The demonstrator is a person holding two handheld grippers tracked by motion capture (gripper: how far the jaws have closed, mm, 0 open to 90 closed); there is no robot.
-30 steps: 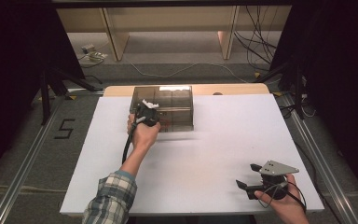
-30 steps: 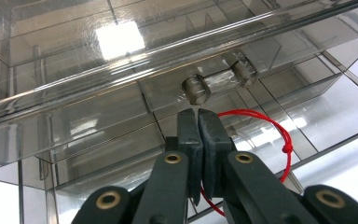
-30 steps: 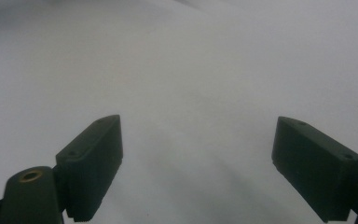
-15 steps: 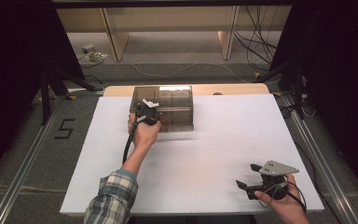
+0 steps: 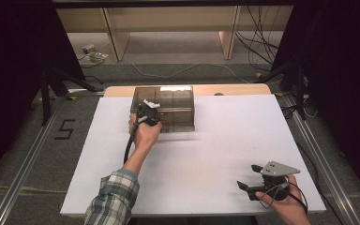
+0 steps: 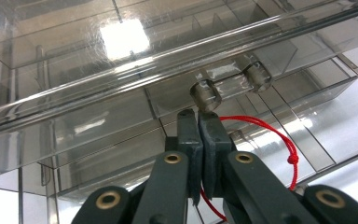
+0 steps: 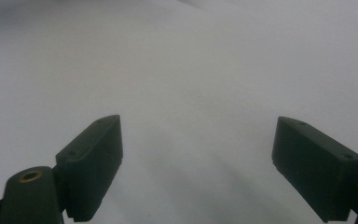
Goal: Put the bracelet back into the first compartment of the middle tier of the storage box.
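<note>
The left tool (image 6: 199,140) is clamped together on a red string (image 6: 265,128) at the clear plastic box (image 5: 166,105), which is set at the counter's (image 5: 215,154) 12 o'clock edge, long axis running 9 to 3. The right tool (image 5: 249,182) is held wide apart at 5 o'clock.

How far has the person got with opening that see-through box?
Done: the left claw is at the clear box and shut on the red string hanging from the drawer handle. In hand: gripping that string, ready to pull. Left: the drawer looks barely out, if at all. The right claw is open over the white table, holding nothing.
</note>
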